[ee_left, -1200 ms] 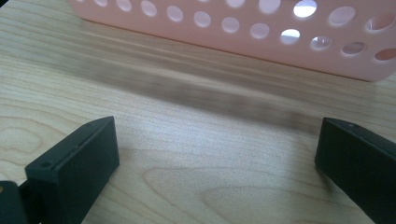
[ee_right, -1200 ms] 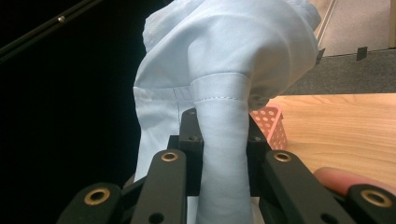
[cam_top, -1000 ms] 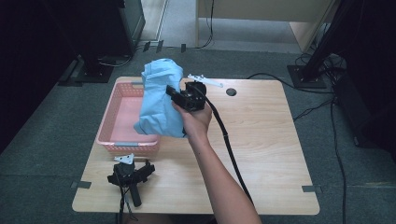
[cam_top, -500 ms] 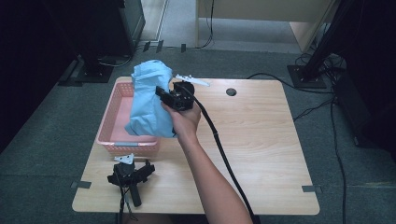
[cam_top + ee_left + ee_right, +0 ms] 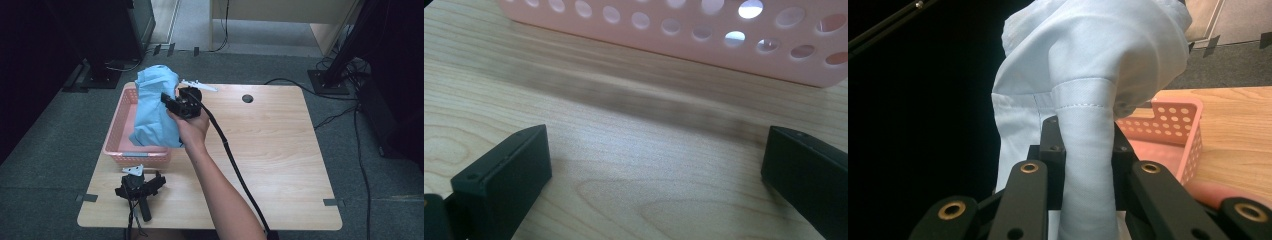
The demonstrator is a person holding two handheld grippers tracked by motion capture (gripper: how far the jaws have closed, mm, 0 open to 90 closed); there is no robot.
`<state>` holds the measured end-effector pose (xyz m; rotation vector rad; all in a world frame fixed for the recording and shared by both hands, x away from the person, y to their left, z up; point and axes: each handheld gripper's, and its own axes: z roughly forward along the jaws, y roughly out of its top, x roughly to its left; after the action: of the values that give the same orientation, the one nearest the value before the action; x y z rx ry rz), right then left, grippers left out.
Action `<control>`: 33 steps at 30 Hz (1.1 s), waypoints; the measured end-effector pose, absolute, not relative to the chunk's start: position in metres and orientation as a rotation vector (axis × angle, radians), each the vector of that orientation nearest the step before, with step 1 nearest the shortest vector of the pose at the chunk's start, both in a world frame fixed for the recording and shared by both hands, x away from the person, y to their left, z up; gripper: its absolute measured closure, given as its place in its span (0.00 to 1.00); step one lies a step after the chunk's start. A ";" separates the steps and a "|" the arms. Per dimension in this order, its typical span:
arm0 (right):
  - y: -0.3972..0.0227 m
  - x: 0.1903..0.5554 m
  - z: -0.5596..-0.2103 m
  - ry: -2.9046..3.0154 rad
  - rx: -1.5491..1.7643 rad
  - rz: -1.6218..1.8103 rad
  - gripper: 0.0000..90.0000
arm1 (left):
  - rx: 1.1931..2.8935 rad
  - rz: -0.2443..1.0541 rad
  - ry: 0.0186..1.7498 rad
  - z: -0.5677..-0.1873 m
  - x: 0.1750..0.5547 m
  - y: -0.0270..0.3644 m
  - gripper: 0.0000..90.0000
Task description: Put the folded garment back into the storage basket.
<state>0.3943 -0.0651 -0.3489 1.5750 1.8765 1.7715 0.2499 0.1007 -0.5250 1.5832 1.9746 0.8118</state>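
- The pink basket (image 5: 120, 131) sits at the left edge of the wooden table (image 5: 280, 150), directly beneath the light blue garment (image 5: 155, 107).
- A white plastic piece (image 5: 199, 86) lies at the table's far edge, just beyond the right hand.
- The right gripper (image 5: 172, 102) is clamped on a fold of the garment, holding it above the basket.
- The garment hangs as a bunched mass, its long axis running from the far side toward the person.
- The left gripper (image 5: 140, 187) lies on the table just in front of the basket, its jaws wide apart with nothing between them.

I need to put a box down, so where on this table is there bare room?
The table's right half is bare, from the cable to the right edge. The left is crowded: the basket, the blue cloth held over it by the right gripper, and the left gripper lying at the front edge.
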 end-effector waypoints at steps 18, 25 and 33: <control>-0.035 0.401 -0.356 1.892 1.598 1.782 0.86 | 1.584 0.811 1.975 -0.525 0.250 0.101 0.00; -0.024 0.404 -0.361 1.894 1.609 1.784 0.86 | 1.584 0.811 1.975 -0.525 0.250 0.101 0.00; -0.013 0.408 -0.368 1.899 1.632 1.786 0.86 | 1.585 0.810 1.975 -0.525 0.250 0.101 0.00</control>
<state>0.4082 -0.0125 -0.3680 1.6316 1.8990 1.7855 0.2498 0.1008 -0.5249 1.5852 1.9747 0.8097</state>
